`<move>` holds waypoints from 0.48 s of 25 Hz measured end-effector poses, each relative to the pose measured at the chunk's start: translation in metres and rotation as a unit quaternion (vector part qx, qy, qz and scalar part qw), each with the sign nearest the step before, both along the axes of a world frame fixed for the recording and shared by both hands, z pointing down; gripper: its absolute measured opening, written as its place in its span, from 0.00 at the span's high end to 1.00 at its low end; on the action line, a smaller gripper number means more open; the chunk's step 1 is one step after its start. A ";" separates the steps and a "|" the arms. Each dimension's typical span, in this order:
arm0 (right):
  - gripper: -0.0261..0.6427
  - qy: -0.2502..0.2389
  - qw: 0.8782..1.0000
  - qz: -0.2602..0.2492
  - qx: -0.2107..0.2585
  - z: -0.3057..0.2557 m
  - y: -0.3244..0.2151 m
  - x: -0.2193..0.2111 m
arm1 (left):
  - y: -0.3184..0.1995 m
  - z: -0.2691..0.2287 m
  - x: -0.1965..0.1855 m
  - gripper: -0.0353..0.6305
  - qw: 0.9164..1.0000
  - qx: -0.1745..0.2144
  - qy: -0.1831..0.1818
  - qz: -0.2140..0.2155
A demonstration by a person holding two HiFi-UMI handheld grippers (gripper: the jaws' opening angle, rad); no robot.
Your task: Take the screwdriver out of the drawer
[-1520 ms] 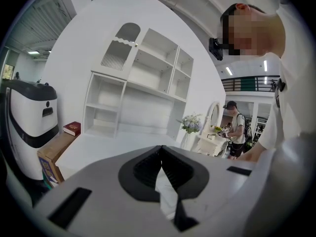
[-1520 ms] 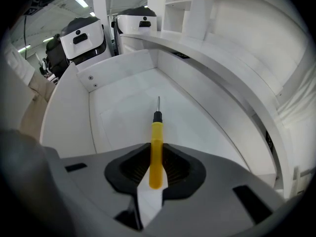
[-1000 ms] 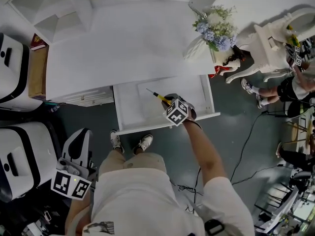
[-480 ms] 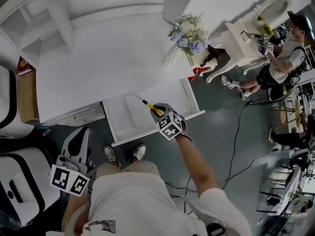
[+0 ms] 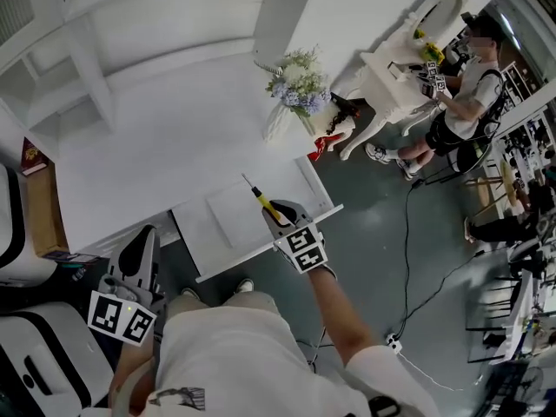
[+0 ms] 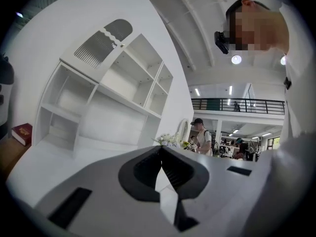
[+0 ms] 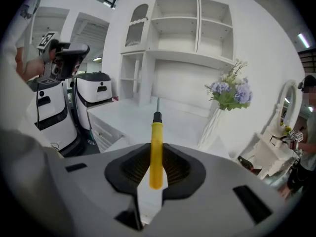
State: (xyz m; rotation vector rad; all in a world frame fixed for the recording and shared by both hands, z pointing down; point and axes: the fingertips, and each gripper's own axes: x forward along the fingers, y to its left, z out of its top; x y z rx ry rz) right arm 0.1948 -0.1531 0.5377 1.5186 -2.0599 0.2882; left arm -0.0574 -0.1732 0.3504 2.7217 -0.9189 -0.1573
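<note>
A screwdriver (image 5: pixel 263 201) with a yellow handle and a thin metal shaft is clamped in my right gripper (image 5: pixel 276 216), held above the open white drawer (image 5: pixel 221 217). In the right gripper view the handle (image 7: pixel 156 149) runs straight out between the pads, with the shaft pointing toward the desk. The drawer shows nothing else inside. My left gripper (image 5: pixel 133 263) hangs at the lower left, beside the person's body and away from the drawer. In the left gripper view its jaws (image 6: pixel 160 169) are closed together with nothing between them.
The white desk (image 5: pixel 165 137) carries a vase of flowers (image 5: pixel 294 89) at its right end and a shelf unit (image 5: pixel 52 85) at the back left. White machines (image 5: pixel 13 233) stand to the left. A person (image 5: pixel 456 94) sits at a white vanity at the far right. Cables (image 5: pixel 408 259) lie on the floor.
My right gripper has risen with the screwdriver, lifting it clear of the drawer and tilting it. The left gripper has lifted slightly. The head view has swung.
</note>
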 end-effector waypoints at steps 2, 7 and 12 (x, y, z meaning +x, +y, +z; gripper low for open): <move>0.84 -0.008 0.999 0.016 0.027 -0.025 0.000 0.004 | -0.005 -0.007 -0.003 0.92 1.000 0.008 0.004 -0.001; 0.84 -0.024 0.994 0.044 0.098 -0.089 -0.005 0.008 | -0.022 -0.021 -0.012 0.92 0.999 0.029 0.009 -0.011; 0.84 -0.038 0.984 0.063 0.164 -0.148 -0.001 0.013 | -0.032 -0.038 -0.019 0.92 0.998 0.048 0.015 -0.023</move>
